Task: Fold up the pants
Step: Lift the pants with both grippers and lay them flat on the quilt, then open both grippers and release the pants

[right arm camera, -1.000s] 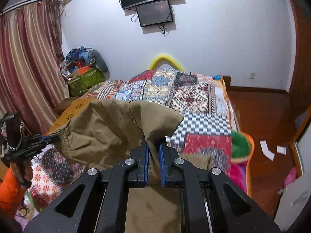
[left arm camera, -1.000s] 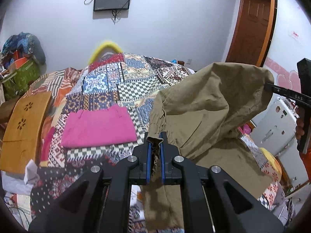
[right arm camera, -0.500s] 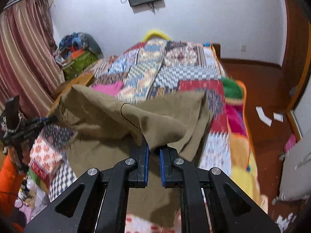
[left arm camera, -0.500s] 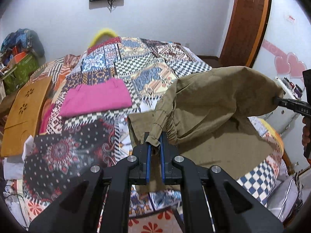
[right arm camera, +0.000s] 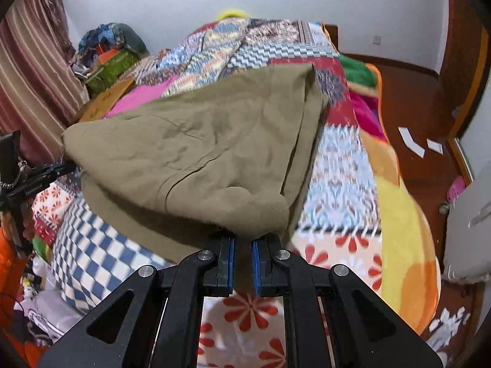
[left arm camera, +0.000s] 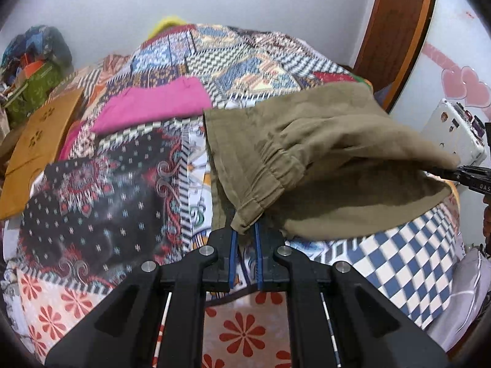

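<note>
The olive-tan pants [left arm camera: 322,141] lie doubled over on the patchwork bed, the far fold resting flat and the near edge lifted. My left gripper [left arm camera: 245,233] is shut on the elastic waistband corner. My right gripper [right arm camera: 242,240] is shut on the other near corner of the pants [right arm camera: 196,153]. Each gripper shows in the other's view: the right one at the right edge of the left wrist view [left arm camera: 454,173], the left one at the left edge of the right wrist view [right arm camera: 63,168]. The cloth hangs stretched between them just above the quilt.
A folded pink garment [left arm camera: 153,104] lies on the quilt beyond the pants. A tan wooden board [left arm camera: 36,141] leans at the bed's left side. A wooden door [left arm camera: 396,30] and white appliance [left arm camera: 454,135] stand right. Floor with paper scraps [right arm camera: 417,144] lies beside the bed.
Both grippers have come down and toward the bed's near edge, carrying the pants from held high to laid folded over on the quilt. Both stay shut on the cloth.
</note>
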Available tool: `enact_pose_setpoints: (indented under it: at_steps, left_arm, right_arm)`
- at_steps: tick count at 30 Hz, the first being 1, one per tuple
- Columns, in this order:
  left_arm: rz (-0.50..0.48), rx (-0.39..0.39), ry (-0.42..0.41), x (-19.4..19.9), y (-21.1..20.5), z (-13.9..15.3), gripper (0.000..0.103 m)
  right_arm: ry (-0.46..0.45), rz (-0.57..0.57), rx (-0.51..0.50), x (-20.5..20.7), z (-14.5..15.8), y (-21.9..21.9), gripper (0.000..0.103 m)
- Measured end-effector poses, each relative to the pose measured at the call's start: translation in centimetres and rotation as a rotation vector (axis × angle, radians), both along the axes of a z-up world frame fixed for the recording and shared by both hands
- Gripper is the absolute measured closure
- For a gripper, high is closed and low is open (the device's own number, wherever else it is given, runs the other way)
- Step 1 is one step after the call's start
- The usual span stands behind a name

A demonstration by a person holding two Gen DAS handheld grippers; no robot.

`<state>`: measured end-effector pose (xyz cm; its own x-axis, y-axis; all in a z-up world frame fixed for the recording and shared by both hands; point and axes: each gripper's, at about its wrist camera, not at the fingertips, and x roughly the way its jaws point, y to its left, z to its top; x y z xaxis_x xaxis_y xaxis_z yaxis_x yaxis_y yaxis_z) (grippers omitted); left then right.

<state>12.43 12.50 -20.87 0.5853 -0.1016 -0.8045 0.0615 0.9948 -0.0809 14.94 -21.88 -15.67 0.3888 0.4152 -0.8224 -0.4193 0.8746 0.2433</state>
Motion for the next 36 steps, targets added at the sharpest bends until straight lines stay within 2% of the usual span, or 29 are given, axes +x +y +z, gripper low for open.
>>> enact_pose_setpoints:
  at_steps: [5,9,15,19,21,25,28,30,33,36]
  left_arm:
    - [0.03,0.011,0.056,-0.4,0.4,-2.1,0.094]
    - [0.054,0.037,0.054,-1.0,0.9,-1.9,0.094]
    - [0.108,0.044,0.002,-1.6,2.5,1.2,0.094]
    - [0.099,0.045,-0.062,-1.1,1.8,4.6,0.094]
    - [0.079,0.026,-0.083,-0.4,1.1,6.0,0.093]
    - [0.032,-0.018,-0.109,1.2,-1.2,7.5,0.079]
    - [-0.011,-0.029,-0.091,2.5,-3.5,6.9,0.076]
    - [-0.041,-0.022,-0.044,3.2,-5.0,5.2,0.076]
    - [-0.063,0.002,0.008,3.2,-6.1,2.8,0.076]
    - [-0.07,-0.033,0.051,2.6,-5.8,0.8,0.076]
  right_arm:
    - [0.022,0.001,-0.05,-1.1,-1.1,-0.6,0.094]
    - [0.029,-0.019,-0.102,-1.6,-1.2,-1.8,0.094]
    - [-0.007,-0.092,-0.174,-0.8,0.4,-4.6,0.094]
    - [-0.05,-0.115,-0.147,0.1,2.7,-4.6,0.094]
    - [-0.083,-0.107,-0.131,0.5,3.9,-3.9,0.089]
    - [-0.128,-0.069,-0.066,1.0,5.4,-0.9,0.07]
    - [-0.124,-0.026,-0.036,0.9,4.9,1.4,0.067]
    - [-0.103,0.006,-0.032,0.9,3.9,2.9,0.067]
    - [-0.05,0.055,-0.065,0.5,1.7,4.3,0.067]
    - [0.02,0.083,-0.105,0.1,-0.8,4.3,0.068]
